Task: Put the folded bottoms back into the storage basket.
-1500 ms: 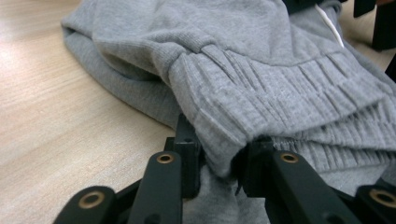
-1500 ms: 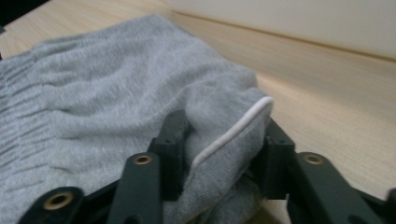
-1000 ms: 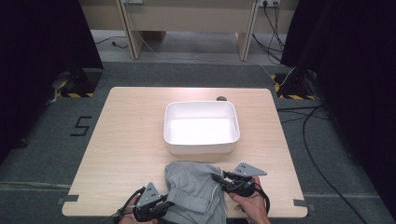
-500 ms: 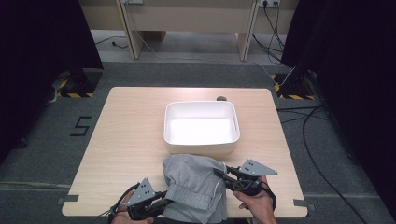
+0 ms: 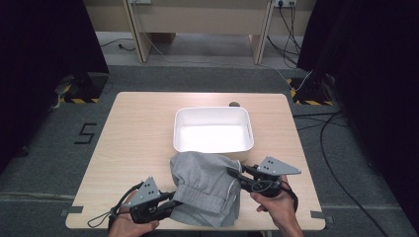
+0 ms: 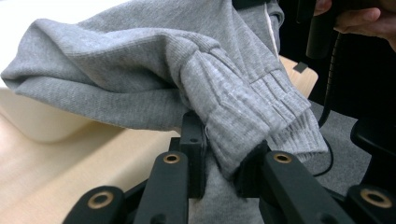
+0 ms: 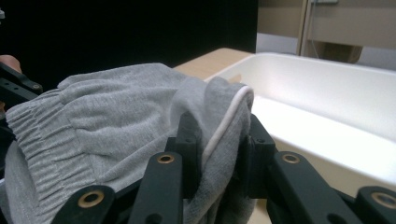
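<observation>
With each hand-held gripper, left [image 5: 174,203] and right [image 5: 232,173], clamped on the grey garment [image 5: 207,185] near the desk's front edge, lift both evenly to clear the white tub's [image 5: 212,148] rim.

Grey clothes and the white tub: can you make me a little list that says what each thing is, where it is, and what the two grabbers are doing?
Garment: grey knit sweat garment with ribbed elastic band, bunched at the table's near edge
Far edge of garment: reaches the tub's near wall
Tub: white rectangular plastic tub, mid-table, nothing inside
Table: light wooden table
Left gripper: jaws shut on the garment's ribbed band
Right gripper: jaws shut on a fold with white piping
Likely next step: lifting the garment toward the tub
</observation>
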`<state>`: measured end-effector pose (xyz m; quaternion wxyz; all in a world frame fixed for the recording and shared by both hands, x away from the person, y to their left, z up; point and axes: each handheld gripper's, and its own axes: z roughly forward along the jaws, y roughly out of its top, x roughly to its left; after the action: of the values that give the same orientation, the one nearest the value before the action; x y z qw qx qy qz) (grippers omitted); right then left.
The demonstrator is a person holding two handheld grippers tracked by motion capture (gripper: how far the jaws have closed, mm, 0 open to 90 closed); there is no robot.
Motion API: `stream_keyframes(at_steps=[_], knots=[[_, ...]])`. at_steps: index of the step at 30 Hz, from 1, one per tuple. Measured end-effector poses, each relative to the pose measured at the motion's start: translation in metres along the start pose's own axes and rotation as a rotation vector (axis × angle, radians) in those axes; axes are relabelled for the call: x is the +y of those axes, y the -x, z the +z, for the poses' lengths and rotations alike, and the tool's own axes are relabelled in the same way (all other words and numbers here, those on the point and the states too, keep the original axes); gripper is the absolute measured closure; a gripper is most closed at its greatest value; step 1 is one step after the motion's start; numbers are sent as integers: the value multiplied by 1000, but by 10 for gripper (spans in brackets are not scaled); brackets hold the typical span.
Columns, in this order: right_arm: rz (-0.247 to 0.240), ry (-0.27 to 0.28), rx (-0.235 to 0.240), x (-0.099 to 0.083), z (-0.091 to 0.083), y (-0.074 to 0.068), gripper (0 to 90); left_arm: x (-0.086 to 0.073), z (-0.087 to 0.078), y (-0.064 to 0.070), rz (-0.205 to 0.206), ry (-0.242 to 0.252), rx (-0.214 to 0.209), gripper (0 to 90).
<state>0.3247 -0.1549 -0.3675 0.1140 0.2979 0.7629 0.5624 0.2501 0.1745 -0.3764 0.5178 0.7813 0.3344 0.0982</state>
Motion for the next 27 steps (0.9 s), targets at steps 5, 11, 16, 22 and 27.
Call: stream_keyframes(at_steps=[5,11,16,22,27], knots=[[-26,6,7,21,-3,2,735,15,-2,-3,23,9,4,767],[-26,-5,5,41,1,11,735,32,0,-12,25,25,1,767],[-37,-7,6,56,7,18,735,47,1,-19,36,23,2,767],[-50,-11,-6,74,10,21,736,60,1,-28,27,29,-4,767],[-70,-12,-19,88,15,24,736,72,4,-38,22,27,-2,767]])
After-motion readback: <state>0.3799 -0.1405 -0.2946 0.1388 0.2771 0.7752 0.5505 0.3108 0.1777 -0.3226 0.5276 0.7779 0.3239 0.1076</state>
